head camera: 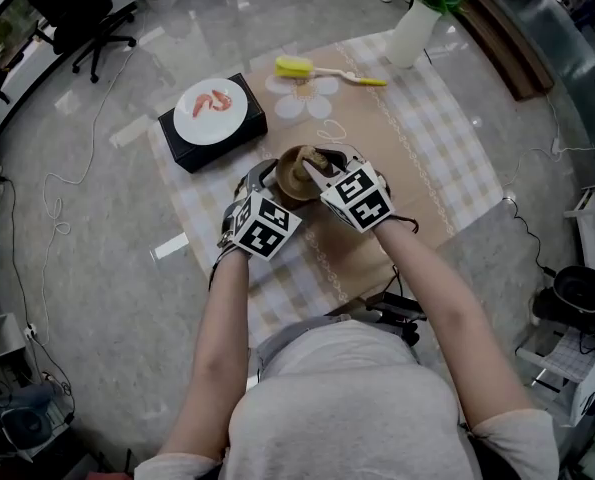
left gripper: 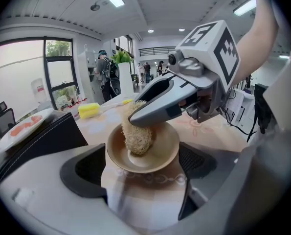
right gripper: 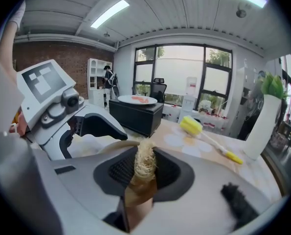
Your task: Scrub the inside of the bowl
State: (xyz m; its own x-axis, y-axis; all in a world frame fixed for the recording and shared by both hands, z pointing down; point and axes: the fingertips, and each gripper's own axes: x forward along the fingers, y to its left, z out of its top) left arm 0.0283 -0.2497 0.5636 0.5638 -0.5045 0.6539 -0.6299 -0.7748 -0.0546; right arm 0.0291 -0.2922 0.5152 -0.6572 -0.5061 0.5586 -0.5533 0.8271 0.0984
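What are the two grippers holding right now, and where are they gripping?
The left gripper clamps the bowl by its opposite sides. The right gripper pinches the fibrous scrubber by its upper part, with the lower end inside the bowl.

The bowl is showing a smooth tan surface with a soft sheen; whether it is ceramic or plastic is hard to tell. The scrubber is looking rough, dry and fibrous, like straw-coloured loofah. The left tongs and the right tongs are presenting smooth, matt grey plastic shells with black ribbed pads. The checked cloth is looking woven and matt. The floor is gleaming like polished stone. The black box is looking leathery and grained, and the plate on it is shining glossy white.
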